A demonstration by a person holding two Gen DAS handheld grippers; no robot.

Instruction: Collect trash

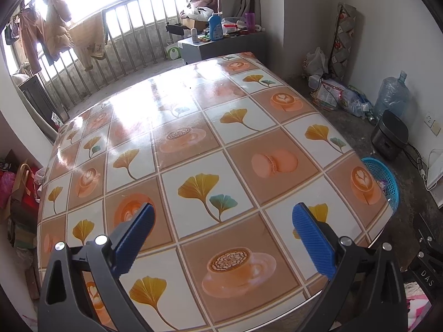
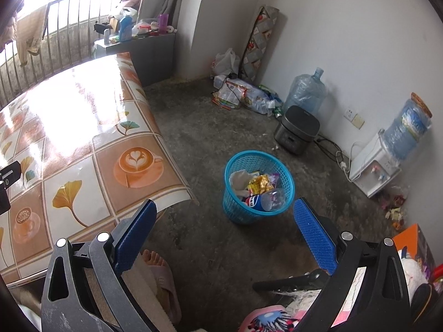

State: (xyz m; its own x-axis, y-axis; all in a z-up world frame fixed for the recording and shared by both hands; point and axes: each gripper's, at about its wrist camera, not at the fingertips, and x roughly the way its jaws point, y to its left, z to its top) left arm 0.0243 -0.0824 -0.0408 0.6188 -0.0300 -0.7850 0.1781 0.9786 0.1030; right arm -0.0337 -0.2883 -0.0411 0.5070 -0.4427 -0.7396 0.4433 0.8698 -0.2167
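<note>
A blue mesh basket (image 2: 257, 186) stands on the concrete floor right of the table. It holds a plastic bottle (image 2: 265, 199), a yellow wrapper (image 2: 259, 184) and crumpled paper (image 2: 239, 179). My right gripper (image 2: 225, 232) is open and empty, held above the floor just near of the basket. My left gripper (image 1: 223, 235) is open and empty above the near part of the table (image 1: 193, 138), which has a tiled leaf-and-coffee cloth. I see no loose trash on the tabletop. The basket's rim (image 1: 383, 178) shows past the table's right edge in the left wrist view.
A black cooker (image 2: 297, 130), water jugs (image 2: 306, 90) and a dispenser (image 2: 373, 168) line the right wall. Bags and packets (image 2: 241, 94) lie on the floor by the far wall. A foot in a pink slipper (image 2: 160, 276) is beside the table. A cluttered cabinet (image 1: 221, 41) stands behind the table.
</note>
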